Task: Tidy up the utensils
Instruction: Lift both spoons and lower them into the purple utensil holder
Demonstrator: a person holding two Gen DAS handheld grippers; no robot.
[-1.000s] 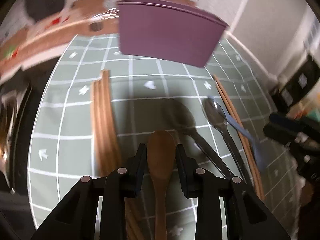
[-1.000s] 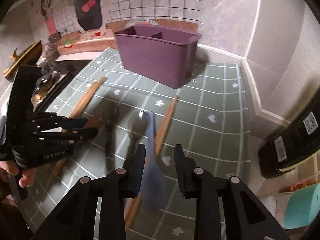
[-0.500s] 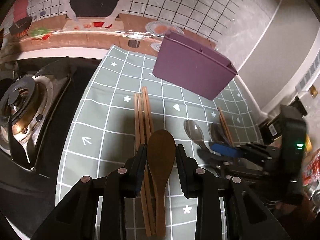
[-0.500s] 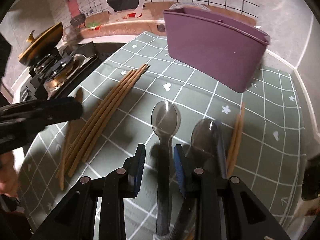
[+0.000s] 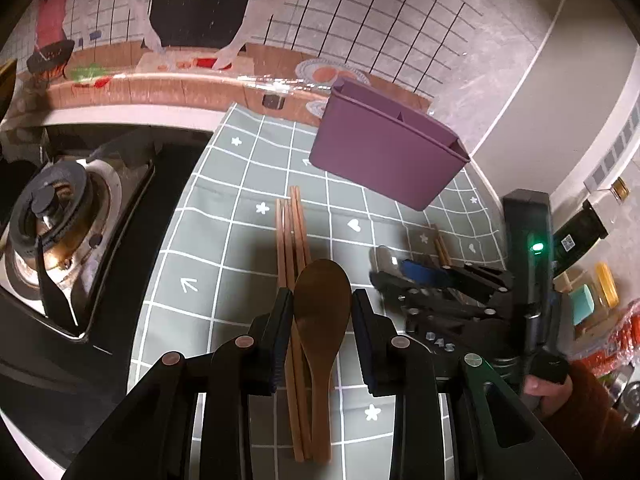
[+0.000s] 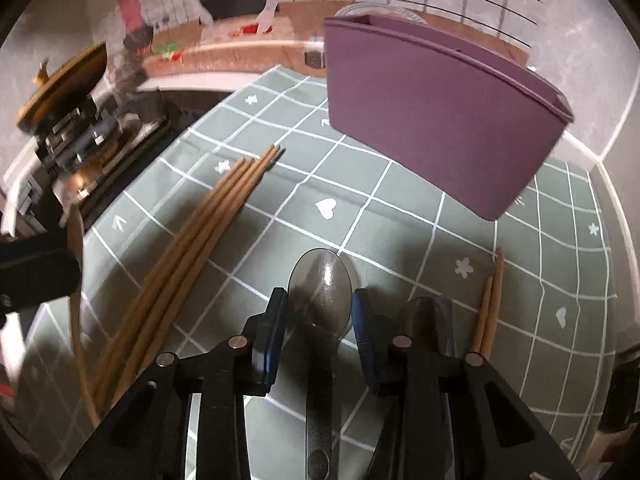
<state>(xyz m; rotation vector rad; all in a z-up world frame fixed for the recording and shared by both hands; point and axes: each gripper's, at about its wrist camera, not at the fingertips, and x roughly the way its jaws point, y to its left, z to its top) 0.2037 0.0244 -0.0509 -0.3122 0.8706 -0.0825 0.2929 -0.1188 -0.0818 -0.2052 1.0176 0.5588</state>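
Note:
A wooden spoon (image 5: 322,304) lies on the green checked mat (image 5: 224,240), its bowl between the open fingers of my left gripper (image 5: 322,322). Several wooden chopsticks (image 5: 291,232) lie just left of it and also show in the right wrist view (image 6: 192,236). My right gripper (image 6: 320,324) is open around the bowl of a grey plastic spoon (image 6: 322,284). A second grey spoon (image 6: 424,320) and a pair of chopsticks (image 6: 490,304) lie to its right. The purple divided utensil holder (image 5: 384,160) stands at the back of the mat (image 6: 432,120).
A gas stove burner (image 5: 56,216) sits left of the mat. The right gripper body and the hand holding it (image 5: 524,300) are at the right in the left wrist view. Jars and packets (image 5: 600,292) stand at the far right. A tiled wall is behind.
Both grippers have drawn back and lowered; the right gripper shifted left from the blue-handled utensil to the left grey spoon. The wooden spoon stays between the left fingers.

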